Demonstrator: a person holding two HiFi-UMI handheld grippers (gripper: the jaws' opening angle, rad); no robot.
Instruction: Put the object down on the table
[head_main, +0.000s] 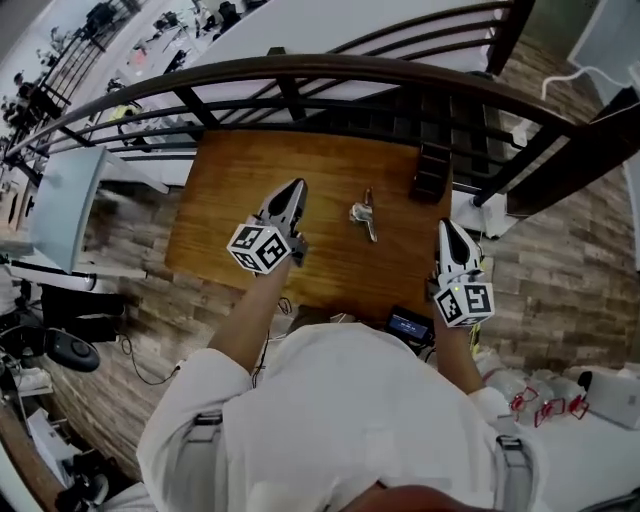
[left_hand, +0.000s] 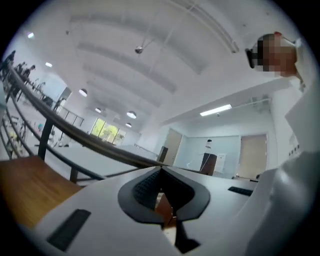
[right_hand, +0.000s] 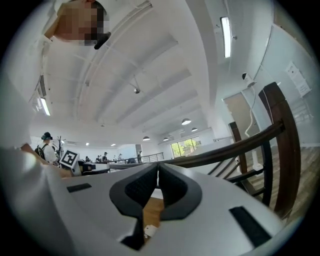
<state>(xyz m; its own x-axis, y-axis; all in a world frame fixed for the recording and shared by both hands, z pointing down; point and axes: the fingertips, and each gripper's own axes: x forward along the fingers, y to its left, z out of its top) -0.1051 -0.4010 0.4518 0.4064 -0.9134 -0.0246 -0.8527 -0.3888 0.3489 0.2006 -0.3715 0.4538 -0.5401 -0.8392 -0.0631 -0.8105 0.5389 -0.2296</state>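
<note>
A small metal bunch of keys (head_main: 364, 217) lies on the wooden table (head_main: 240, 190), near its middle. My left gripper (head_main: 297, 187) hovers over the table just left of the keys, its jaws shut with nothing between them. My right gripper (head_main: 445, 228) is at the table's right front edge, also shut and empty. In the left gripper view the closed jaws (left_hand: 161, 172) point up toward the ceiling, with only a strip of table (left_hand: 25, 185) at the left. The right gripper view shows its closed jaws (right_hand: 158, 167) tilted upward as well.
A dark curved railing (head_main: 330, 70) runs round the far side of the table, and a dark post (head_main: 432, 160) stands at its far right corner. A black device (head_main: 408, 325) sits at the front edge near my body. Wood-pattern floor surrounds the table.
</note>
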